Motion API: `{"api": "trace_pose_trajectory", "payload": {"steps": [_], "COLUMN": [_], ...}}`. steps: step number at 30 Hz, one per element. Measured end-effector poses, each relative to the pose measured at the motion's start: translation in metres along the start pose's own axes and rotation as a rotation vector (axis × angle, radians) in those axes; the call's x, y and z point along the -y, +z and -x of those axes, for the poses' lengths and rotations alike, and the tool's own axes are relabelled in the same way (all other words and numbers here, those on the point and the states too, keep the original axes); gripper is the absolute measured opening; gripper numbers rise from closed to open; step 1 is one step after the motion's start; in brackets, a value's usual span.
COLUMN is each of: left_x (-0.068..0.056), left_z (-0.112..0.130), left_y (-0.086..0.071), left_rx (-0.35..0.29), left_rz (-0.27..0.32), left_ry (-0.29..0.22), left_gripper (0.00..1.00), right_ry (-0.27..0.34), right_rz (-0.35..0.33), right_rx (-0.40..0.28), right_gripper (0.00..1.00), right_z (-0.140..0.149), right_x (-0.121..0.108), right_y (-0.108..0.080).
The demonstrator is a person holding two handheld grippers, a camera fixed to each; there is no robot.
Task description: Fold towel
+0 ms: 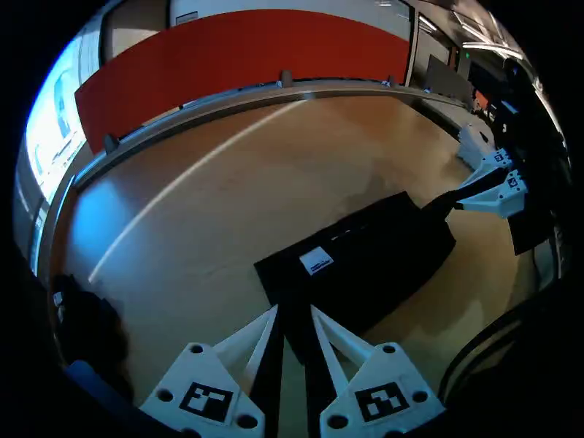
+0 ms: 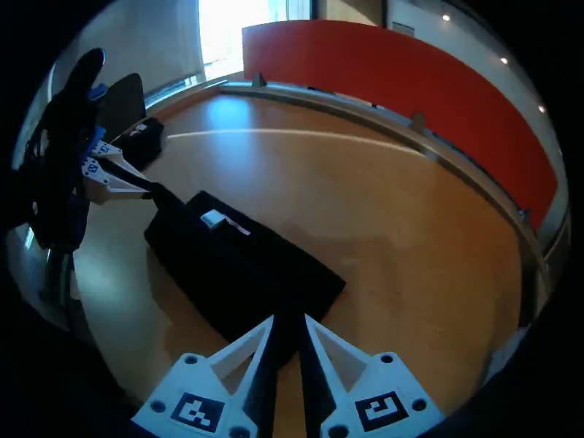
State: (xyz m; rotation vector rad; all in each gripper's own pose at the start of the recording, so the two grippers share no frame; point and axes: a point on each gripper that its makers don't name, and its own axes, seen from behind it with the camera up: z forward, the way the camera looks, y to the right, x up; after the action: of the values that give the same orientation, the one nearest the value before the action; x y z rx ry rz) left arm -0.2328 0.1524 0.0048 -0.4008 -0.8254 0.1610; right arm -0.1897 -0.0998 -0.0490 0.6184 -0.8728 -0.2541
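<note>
So the towel (image 1: pixel 372 252) lies lengthwise between the two: left gripper (image 1: pixel 294 315) and right gripper (image 2: pixel 289 321) each have jaws pinched closed on opposite ends, neither's nearer.

Nothing legible on towel (image 1: pixel 387 248) tag (image 1: pixel 316 260)

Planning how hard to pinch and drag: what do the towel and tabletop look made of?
The towel: soft cloth, matte black; it lies limp with a white tag, weave too dark to tell. The tabletop: likely wood or wood-look laminate, smooth and semi-glossy; warm tan tone with window light reflecting off it.
</note>
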Motion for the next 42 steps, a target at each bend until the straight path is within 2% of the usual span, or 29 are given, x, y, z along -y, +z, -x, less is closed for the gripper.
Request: {"api": "trace_pose_trajectory", "payload": {"steps": [10,15,19,24,28,30,34,36,38,42], "left_x": [0.003,0.007,0.015,0.029,0.040,0.044,0.045,0.045,0.048,0.049], "left_z": [0.005,0.006,0.005,0.006,0.004,0.003,0.001,0.001,0.001,0.004], "left_y": [0.019,0.032,0.040,0.048,0.049,0.047,0.042,0.039,0.036,0.032], "left_rx": [0.014,0.010,0.004,0.006,0.001,-0.001,-0.007,-0.013,-0.018,-0.021], "left_rz": [-0.002,-0.019,-0.046,-0.088,-0.113,-0.117,-0.105,-0.097,-0.100,-0.102], "left_ry": [0.011,0.021,0.023,0.018,0.008,-0.003,-0.040,-0.059,-0.072,-0.076], "left_gripper": [0.16,0.21,0.24,0.27,0.35,0.44,0.80,0.98,1.00,1.00], "right_ry": [-0.003,-0.011,-0.011,-0.002,-0.001,-0.003,-0.007,-0.006,-0.002,0.005], "right_rz": [0.006,0.030,0.063,0.102,0.119,0.125,0.132,0.132,0.131,0.132], "right_rx": [0.028,0.045,0.050,0.050,0.045,0.042,0.029,0.022,0.016,0.005], "right_gripper": [0.16,0.22,0.31,0.35,0.44,0.51,0.68,0.82,0.93,0.95], "right_z": [0.007,0.011,0.013,0.012,0.009,0.007,0.005,0.004,0.004,0.005], "right_x": [-0.005,-0.013,-0.021,-0.033,-0.039,-0.041,-0.042,-0.042,-0.040,-0.038], "right_y": [0.015,0.025,0.033,0.041,0.043,0.042,0.039,0.037,0.035,0.031]}}
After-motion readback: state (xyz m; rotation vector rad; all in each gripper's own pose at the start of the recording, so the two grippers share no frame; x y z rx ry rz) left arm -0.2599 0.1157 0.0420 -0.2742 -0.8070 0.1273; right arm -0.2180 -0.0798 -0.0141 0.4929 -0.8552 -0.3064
